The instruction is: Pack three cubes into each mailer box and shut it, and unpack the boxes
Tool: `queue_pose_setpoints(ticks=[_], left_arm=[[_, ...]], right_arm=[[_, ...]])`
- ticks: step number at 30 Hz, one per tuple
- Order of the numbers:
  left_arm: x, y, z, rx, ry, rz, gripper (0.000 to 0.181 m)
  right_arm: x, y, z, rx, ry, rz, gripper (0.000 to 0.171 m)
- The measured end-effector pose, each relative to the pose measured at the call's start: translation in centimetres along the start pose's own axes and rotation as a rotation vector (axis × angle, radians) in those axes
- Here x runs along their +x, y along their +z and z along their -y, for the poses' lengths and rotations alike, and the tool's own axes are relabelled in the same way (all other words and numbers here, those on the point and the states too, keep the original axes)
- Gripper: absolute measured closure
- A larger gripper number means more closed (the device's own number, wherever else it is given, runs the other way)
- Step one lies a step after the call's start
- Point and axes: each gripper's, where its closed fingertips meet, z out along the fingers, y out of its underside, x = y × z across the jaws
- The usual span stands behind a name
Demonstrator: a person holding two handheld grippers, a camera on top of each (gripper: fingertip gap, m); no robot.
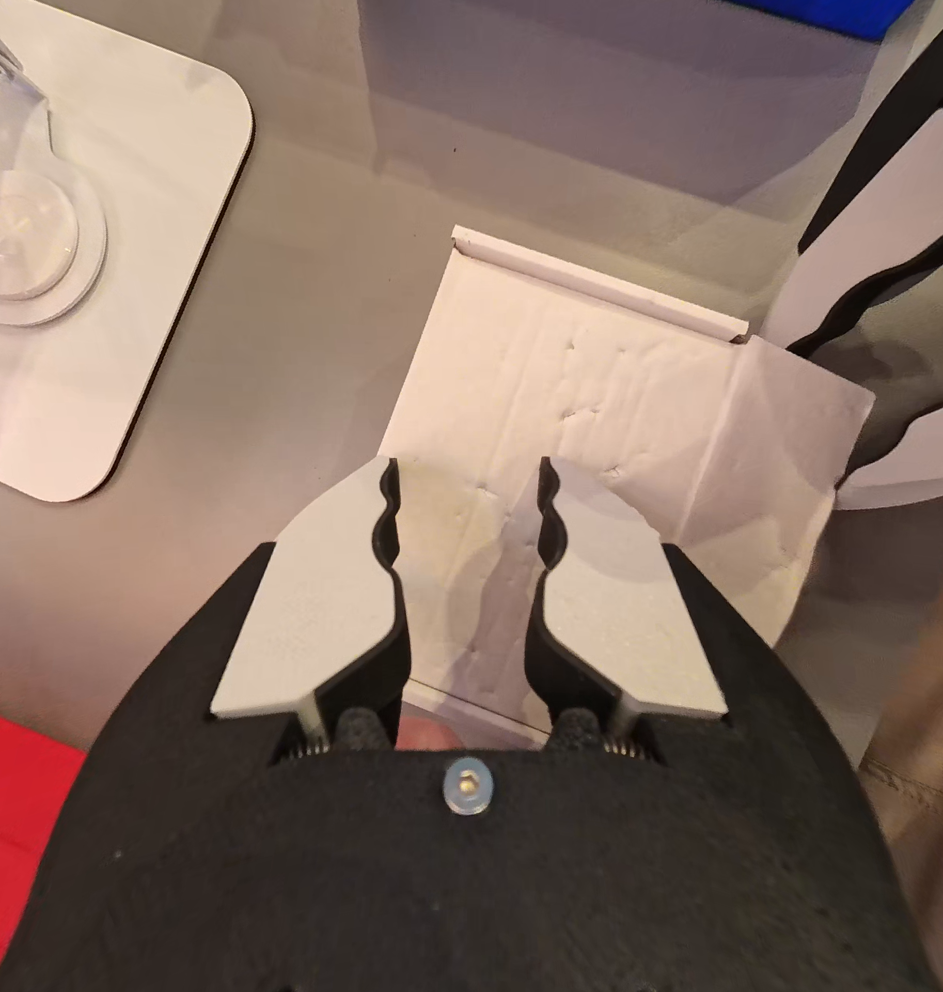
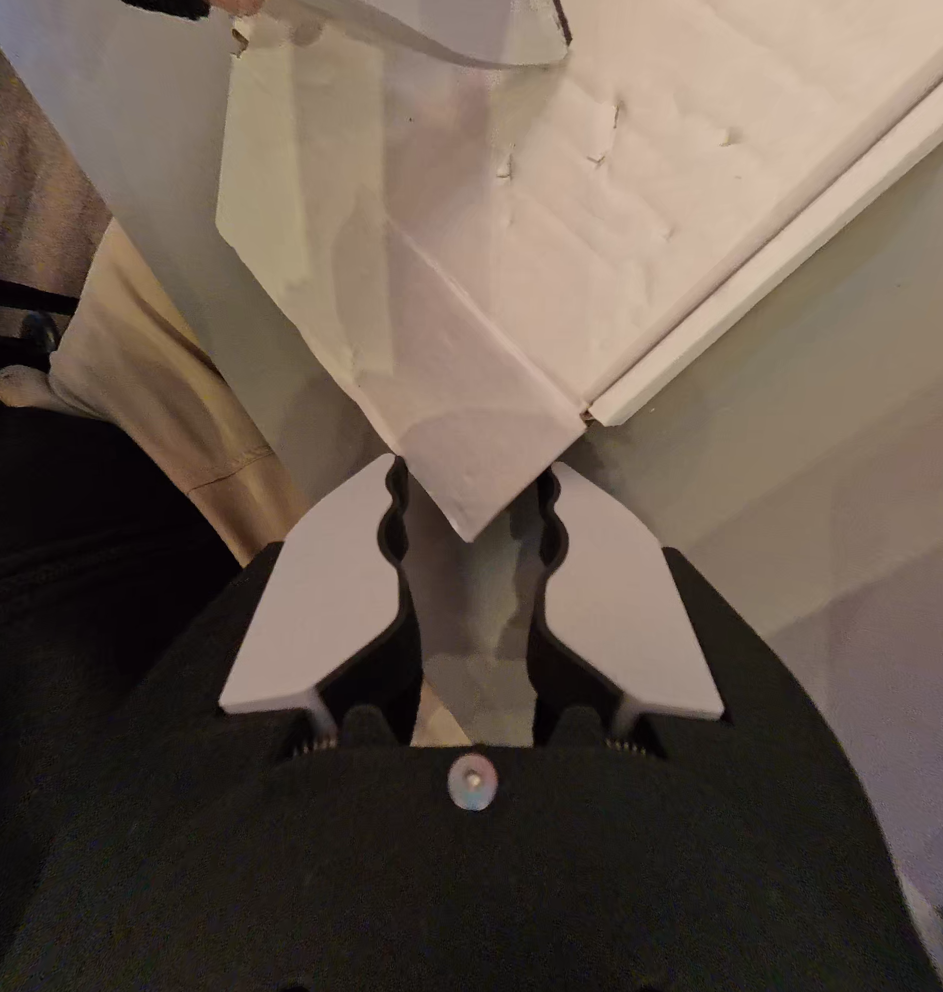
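The white mailer box [image 1: 593, 429] lies on the grey tabletop [image 1: 308, 300], lid down. The left gripper [image 1: 468, 467] hovers over it, jaws apart and empty. The right gripper [image 2: 474, 472] stands open astride a flap corner [image 2: 466, 504].

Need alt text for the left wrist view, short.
The left gripper, open, hovers over a white mailer box lying on a grey table; the box's side flap sticks out to the right. The right gripper shows at the right edge beside that flap. A white mat lies at top left.
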Motion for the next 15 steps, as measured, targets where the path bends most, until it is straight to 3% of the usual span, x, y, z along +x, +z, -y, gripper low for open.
queue_pose_setpoints(ticks=[15], left_arm=[[0.0,0.0,0.0,0.002,0.006,0.005,0.132]], right_arm=[[1.2,0.5,-0.3,0.002,-0.039,-0.076,0.128]])
